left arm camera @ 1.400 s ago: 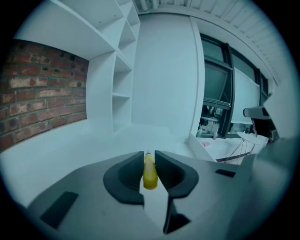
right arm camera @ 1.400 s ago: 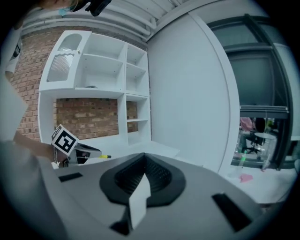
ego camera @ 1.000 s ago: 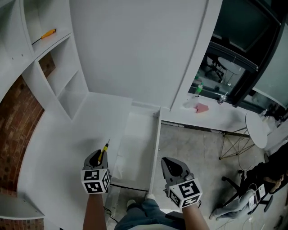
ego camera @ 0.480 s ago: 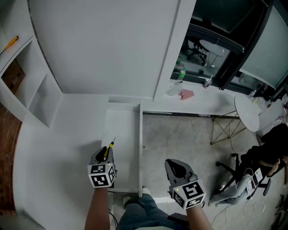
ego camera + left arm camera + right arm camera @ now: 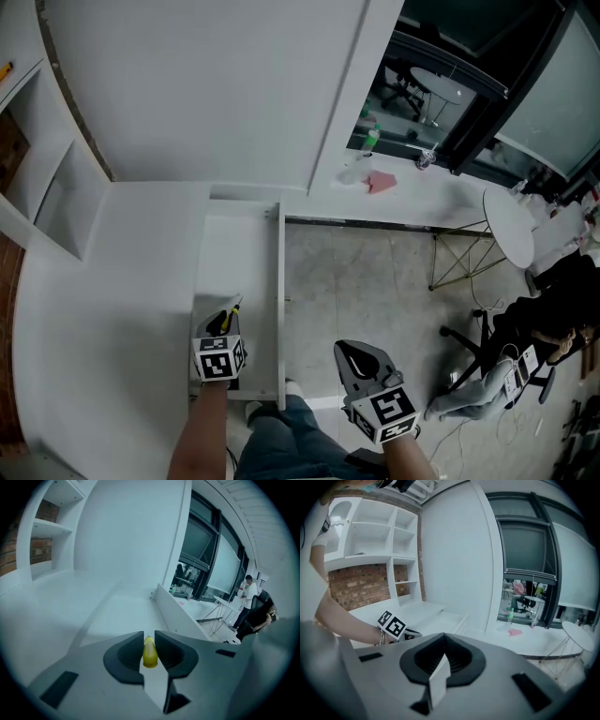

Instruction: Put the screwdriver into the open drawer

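A yellow-handled screwdriver is pinched between the jaws of my left gripper, its thin shaft pointing forward. That gripper hangs over the near end of the open white drawer, tilted downward into it. In the right gripper view the drawer lies beyond the left gripper's marker cube. My right gripper is shut and holds nothing. It floats over the floor to the right of the drawer.
White counter borders the drawer on the left, with open shelves behind it. A second orange screwdriver lies on a shelf at the far left. A low ledge with a pink cloth and bottle, and chairs stand on the right.
My left gripper has come down and moved right, from above the counter to above the drawer's near end, still with the screwdriver. The right gripper shifted slightly and stayed shut.
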`<state>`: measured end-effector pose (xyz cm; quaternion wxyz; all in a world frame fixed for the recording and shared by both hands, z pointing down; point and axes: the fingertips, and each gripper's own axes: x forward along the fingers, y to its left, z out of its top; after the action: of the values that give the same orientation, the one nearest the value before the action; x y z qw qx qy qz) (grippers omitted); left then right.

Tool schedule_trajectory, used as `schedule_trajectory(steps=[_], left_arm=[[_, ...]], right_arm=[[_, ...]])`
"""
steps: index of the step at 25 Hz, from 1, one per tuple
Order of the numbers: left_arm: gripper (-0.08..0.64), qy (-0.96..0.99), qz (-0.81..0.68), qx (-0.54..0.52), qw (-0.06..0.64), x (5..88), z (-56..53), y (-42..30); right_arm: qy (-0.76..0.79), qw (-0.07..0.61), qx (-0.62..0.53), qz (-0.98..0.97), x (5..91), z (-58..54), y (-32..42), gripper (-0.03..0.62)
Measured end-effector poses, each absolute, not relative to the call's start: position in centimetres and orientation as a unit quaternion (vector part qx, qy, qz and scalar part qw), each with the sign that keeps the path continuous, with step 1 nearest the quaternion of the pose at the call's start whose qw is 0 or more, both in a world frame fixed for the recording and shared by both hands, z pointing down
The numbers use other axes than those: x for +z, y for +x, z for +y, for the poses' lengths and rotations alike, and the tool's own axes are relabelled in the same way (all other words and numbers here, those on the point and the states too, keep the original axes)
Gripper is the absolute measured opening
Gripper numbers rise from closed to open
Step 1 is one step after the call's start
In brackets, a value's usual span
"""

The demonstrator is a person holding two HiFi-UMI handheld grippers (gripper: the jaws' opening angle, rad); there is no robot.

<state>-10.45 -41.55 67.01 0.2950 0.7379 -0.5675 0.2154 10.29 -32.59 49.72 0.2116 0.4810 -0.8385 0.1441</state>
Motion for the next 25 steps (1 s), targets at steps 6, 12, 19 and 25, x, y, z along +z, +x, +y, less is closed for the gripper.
schedule_trajectory(steps=[6, 12, 19, 25], left_arm=[[0.081, 0.726, -0.535, 0.267, 0.340, 71.2, -39.7, -8.8], [0.083, 0.712, -0.519, 0.308, 0.358, 74.7, -38.8, -8.3], [0.084, 0.700, -0.506, 0.334, 0.376, 77.4, -38.3, -7.4], [0.089, 0.695, -0.514, 0.342, 0.369, 77.9, -38.3, -7.5]], right_arm=[[0.469, 0.224, 0.149, -0.841, 50.8, -31.9, 10.1, 0.011], [0.454, 0.251, 0.161, -0.839, 52.0, -30.9, 9.6, 0.011], [0.449, 0.252, 0.163, -0.841, 53.7, -29.6, 9.9, 0.011], [0.455, 0.253, 0.162, -0.838, 53.8, -29.4, 10.3, 0.011]])
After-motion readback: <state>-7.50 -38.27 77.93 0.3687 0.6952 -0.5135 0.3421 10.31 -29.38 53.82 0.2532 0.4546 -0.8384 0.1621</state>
